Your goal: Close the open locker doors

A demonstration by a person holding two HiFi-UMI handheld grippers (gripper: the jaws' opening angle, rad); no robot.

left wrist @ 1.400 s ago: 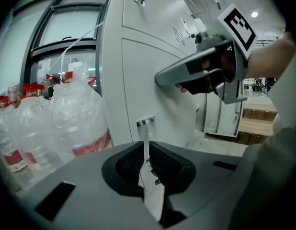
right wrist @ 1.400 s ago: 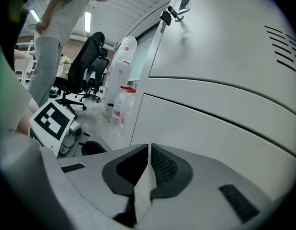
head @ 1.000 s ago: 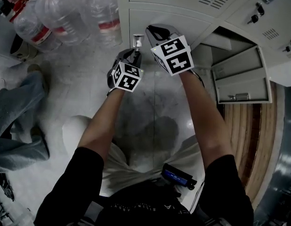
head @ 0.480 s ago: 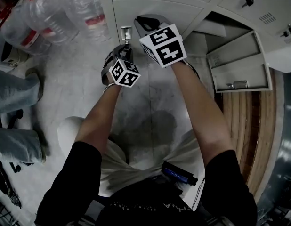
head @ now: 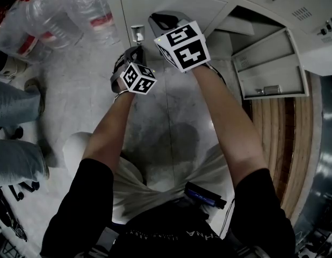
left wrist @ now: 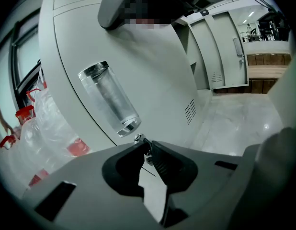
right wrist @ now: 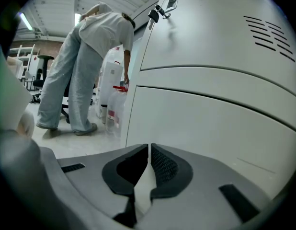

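Closing on locker key [left wrist: 144, 144], left gripper [left wrist: 147, 148] fingers [left wrist: 173, 165] pinch it (right gripper [right wrist: 149, 161] fingers [right wrist: 165, 168] together, empty)

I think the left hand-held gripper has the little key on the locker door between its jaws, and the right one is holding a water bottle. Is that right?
Not quite. The right hand-held gripper holds nothing: the right gripper view shows its jaws together and empty, facing a plain locker door. The rest stands: the left hand-held gripper, whose jaws have just been closing, has the small key between them.
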